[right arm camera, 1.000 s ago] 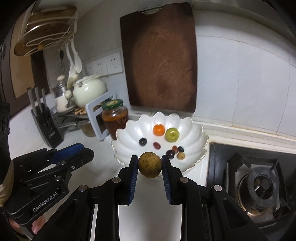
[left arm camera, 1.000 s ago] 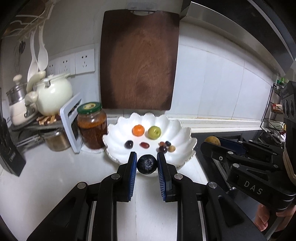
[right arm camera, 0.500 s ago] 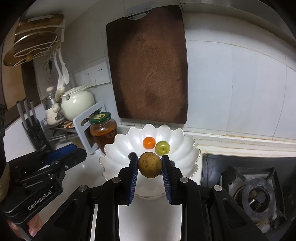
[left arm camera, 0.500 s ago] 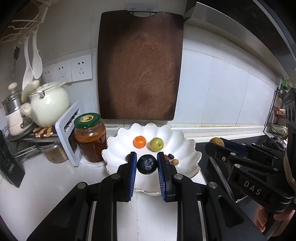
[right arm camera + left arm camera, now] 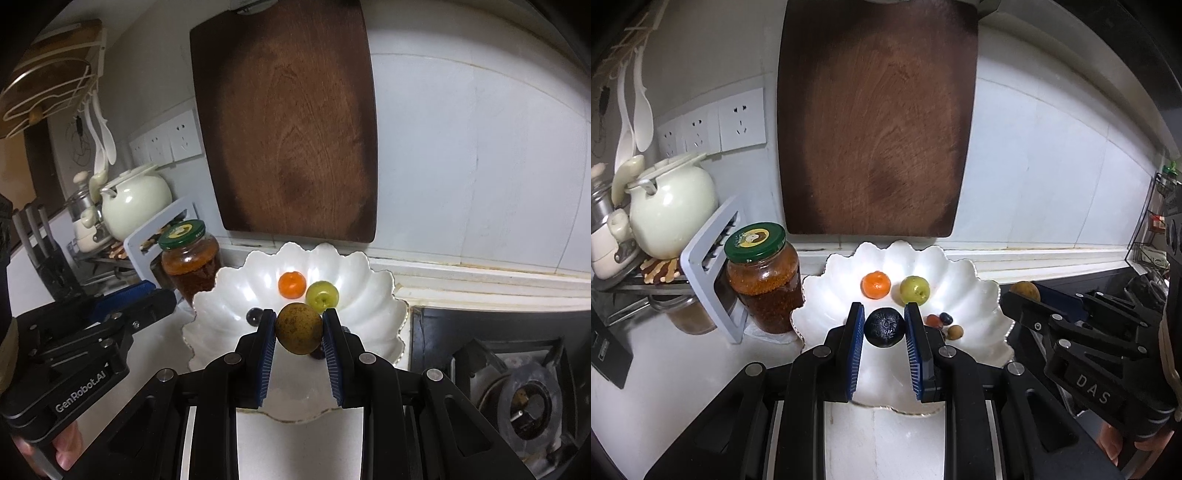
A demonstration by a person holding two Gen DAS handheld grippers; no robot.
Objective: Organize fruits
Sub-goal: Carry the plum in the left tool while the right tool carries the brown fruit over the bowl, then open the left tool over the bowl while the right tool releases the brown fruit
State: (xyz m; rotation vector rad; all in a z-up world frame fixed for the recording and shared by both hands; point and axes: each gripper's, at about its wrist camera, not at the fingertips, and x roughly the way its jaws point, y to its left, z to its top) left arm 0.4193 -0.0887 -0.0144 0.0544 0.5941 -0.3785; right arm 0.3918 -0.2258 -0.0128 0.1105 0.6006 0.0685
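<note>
Left wrist view. Landmark: the white scalloped bowl [image 5: 975, 291] on the pale counter.
- Left gripper [image 5: 884, 328]: blue-padded fingers clamped on a dark wrinkled round fruit [image 5: 884, 327], held over the near half of the bowl.
- Orange mandarin [image 5: 875, 285]: inside the bowl, toward its back, left of centre.
- Green apple-like fruit [image 5: 915, 290]: inside the bowl, just right of the mandarin, a narrow gap showing between them.
- Small cluster of berry-sized fruits [image 5: 943, 321]: inside the bowl, right of the held fruit; red, dark and tan pieces close together.
- Glass jar [image 5: 764, 277], green lid, reddish contents: just left of the bowl.
- Dark wooden cutting board [image 5: 877, 118]: upright against the wall behind the bowl.
- Cream teapot [image 5: 670, 214]: well left of the bowl, beyond the jar.
- Right gripper [image 5: 1023, 295]: at the bowl's right rim, a tan fruit showing at its tip.

Right wrist view. Same landmark, the bowl [image 5: 373, 314].
- Right gripper [image 5: 299, 328]: fingers closed on a yellow-brown speckled fruit [image 5: 298, 328], held above the bowl's middle.
- Mandarin [image 5: 291, 284] and green fruit [image 5: 321, 295]: behind the held fruit, toward the bowl's back.
- One dark small fruit [image 5: 253, 316]: inside the bowl, left of the gripper's left finger.
- Left gripper [image 5: 147, 301]: beside the bowl's left rim; its jaw state cannot be told here.
- Jar [image 5: 190, 258]: left of the bowl, at its back edge.
- Gas burner [image 5: 524, 398]: right of the bowl, set in a dark hob.
- Knife block [image 5: 48, 254]: far left of the bowl.
</note>
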